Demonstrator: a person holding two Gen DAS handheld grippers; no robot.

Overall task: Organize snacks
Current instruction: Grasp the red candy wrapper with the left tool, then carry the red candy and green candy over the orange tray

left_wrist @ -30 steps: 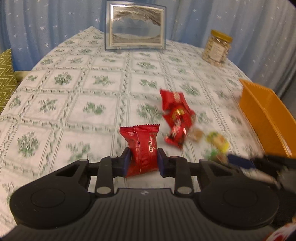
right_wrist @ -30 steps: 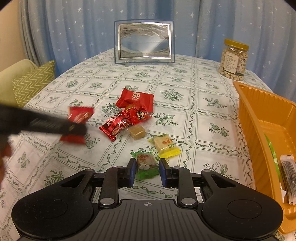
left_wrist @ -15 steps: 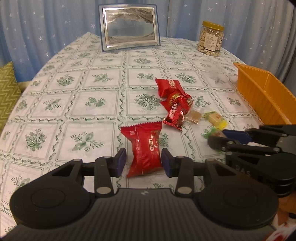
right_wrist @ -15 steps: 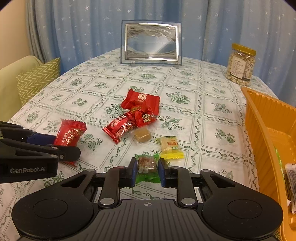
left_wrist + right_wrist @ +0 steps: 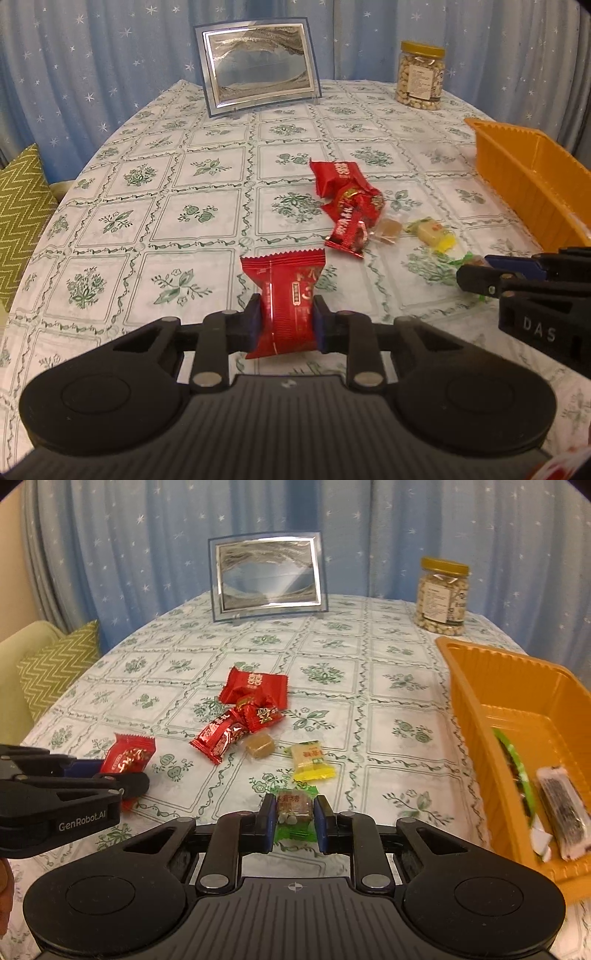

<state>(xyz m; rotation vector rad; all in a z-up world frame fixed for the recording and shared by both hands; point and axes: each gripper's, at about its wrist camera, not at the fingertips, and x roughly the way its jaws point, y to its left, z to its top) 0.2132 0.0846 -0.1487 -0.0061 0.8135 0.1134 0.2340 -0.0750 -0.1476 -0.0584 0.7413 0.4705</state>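
Note:
My left gripper (image 5: 286, 318) has a red snack packet (image 5: 284, 284) between its blue pads; the jaws are closing and the pads press the packet's sides. The right wrist view shows that same packet (image 5: 127, 757) at the far left. My right gripper (image 5: 294, 814) is shut on a green-wrapped brown candy (image 5: 294, 802), held just above the tablecloth. Ahead lie a pile of red packets (image 5: 251, 705), an unwrapped-looking brown candy (image 5: 259, 745) and a yellow candy (image 5: 310, 762). An orange tray (image 5: 480, 686) stands at the right with a dark wrapped bar (image 5: 561, 812) and a green packet inside.
A glass picture frame (image 5: 267, 578) and a jar of nuts (image 5: 441, 596) stand at the table's far edge before a blue curtain. A green zigzag cushion (image 5: 55, 668) lies beyond the left edge. The right gripper (image 5: 471, 271) reaches in from the right of the left wrist view.
The left jaws widened around the red packet half a second ago and now press it again. The right pads closed onto the green candy and rose a little.

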